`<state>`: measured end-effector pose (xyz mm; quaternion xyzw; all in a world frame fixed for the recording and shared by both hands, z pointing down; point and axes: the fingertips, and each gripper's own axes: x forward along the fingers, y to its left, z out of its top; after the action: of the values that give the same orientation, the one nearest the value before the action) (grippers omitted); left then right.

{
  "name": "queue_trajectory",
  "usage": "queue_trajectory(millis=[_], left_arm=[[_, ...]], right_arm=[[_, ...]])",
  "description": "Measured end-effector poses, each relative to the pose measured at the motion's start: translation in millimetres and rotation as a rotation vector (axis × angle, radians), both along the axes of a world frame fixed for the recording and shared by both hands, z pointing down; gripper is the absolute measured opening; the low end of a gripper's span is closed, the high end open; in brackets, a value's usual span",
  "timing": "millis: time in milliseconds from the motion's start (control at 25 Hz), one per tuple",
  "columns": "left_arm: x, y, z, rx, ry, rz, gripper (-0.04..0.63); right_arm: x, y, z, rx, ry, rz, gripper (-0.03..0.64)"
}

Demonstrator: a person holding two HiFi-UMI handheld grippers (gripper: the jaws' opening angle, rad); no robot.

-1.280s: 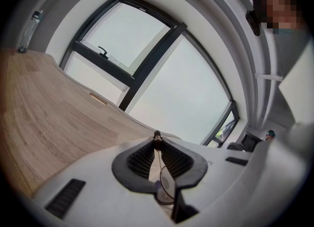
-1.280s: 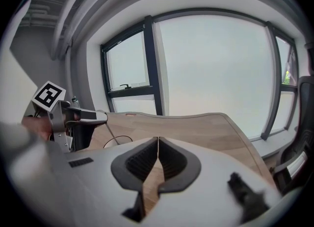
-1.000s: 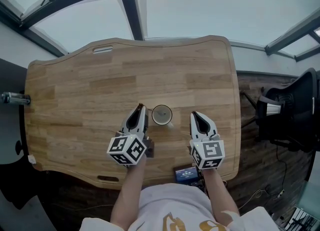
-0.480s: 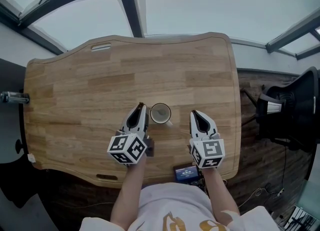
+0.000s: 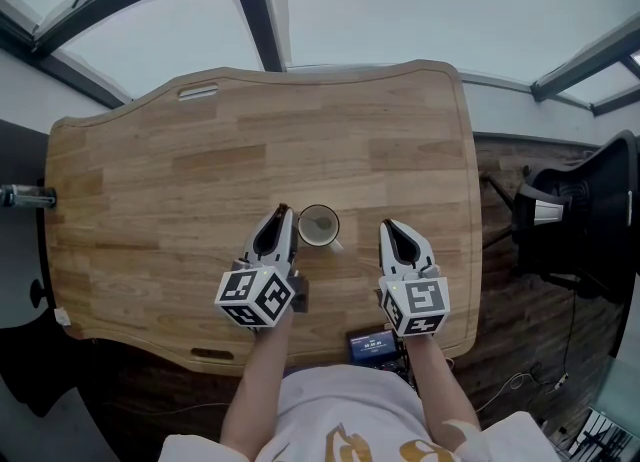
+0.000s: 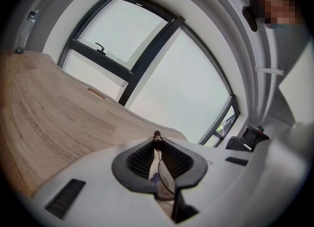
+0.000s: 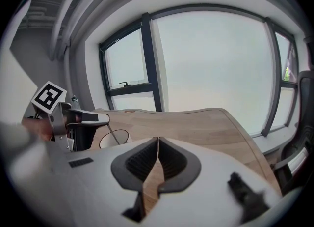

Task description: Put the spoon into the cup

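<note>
Your left gripper (image 5: 283, 213) pinches the spoon (image 6: 157, 142), jaws nearly together, its shaft slanting down into the cup's (image 5: 319, 225) mouth on the table (image 5: 200, 170). Your right gripper (image 5: 391, 228) hovers closed and empty.

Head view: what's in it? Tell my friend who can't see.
From above, a white cup stands on a wooden table between a person's two tools: the left hand-held gripper, pinching a spoon, close beside it, the right hand-held gripper a little farther off.
</note>
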<state>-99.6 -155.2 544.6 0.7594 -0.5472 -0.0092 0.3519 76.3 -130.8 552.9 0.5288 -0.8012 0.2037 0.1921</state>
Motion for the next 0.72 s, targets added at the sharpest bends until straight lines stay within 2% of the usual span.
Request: queue_trajectory(millis=[720], left_arm=[[10.4, -1.8, 8.0, -0.005, -0.021, 0.031, 0.051]], right_arm=[[0.7, 0.6, 8.6, -0.016, 0.005, -0.001, 0.032]])
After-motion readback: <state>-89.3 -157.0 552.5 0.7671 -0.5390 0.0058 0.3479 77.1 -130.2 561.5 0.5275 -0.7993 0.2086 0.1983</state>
